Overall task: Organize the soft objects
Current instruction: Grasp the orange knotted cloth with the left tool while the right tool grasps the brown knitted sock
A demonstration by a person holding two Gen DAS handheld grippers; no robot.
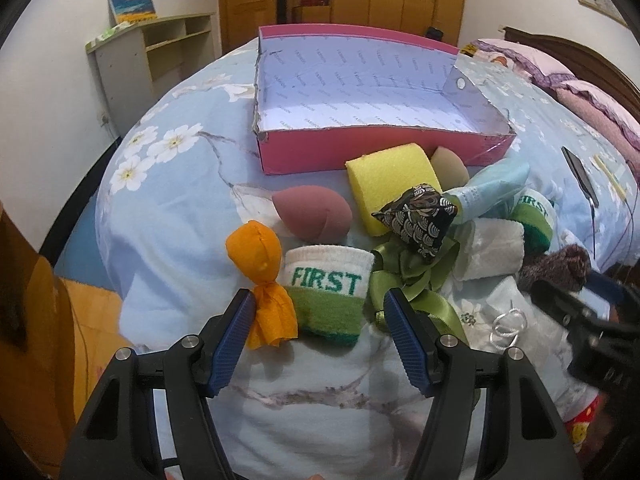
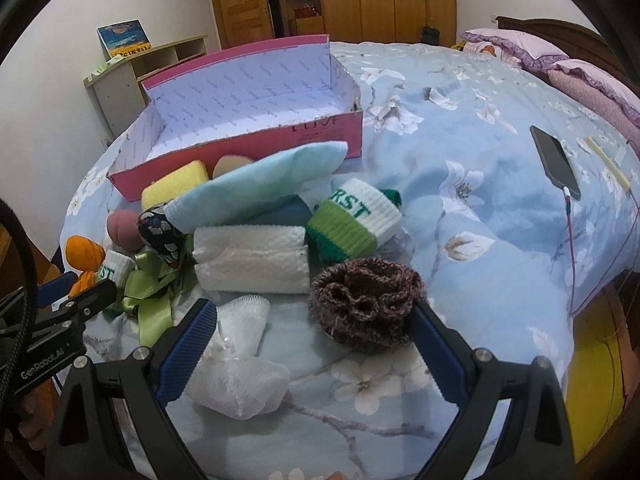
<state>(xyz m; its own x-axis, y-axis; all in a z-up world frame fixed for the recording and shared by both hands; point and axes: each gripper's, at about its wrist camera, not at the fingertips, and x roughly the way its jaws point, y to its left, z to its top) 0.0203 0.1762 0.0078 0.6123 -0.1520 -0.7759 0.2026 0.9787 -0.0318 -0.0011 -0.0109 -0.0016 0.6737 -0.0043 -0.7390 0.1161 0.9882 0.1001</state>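
Observation:
A pink box (image 1: 360,152) (image 2: 248,160) lies open on the bed, with a heap of soft things in front of it. My left gripper (image 1: 320,300) is open around a white-and-green "FIRST" wristband (image 1: 328,292); an orange cloth bundle (image 1: 256,256) touches its left finger. Behind sit a pink sponge egg (image 1: 312,216), a yellow sponge (image 1: 392,184) and a patterned beanbag (image 1: 418,216). My right gripper (image 2: 312,316) is open, with a brown knitted piece (image 2: 368,304) by its right finger and white mesh (image 2: 236,360) by its left. A second wristband (image 2: 352,220) and a white towel (image 2: 252,260) lie beyond.
A phone (image 2: 556,162) on a cable rests on the floral bedspread (image 2: 480,200) at the right. Pillows (image 2: 560,64) sit at the headboard. A low shelf (image 1: 156,56) stands left of the bed, wooden wardrobes behind. Green ribbon (image 1: 416,280) lies between the grippers.

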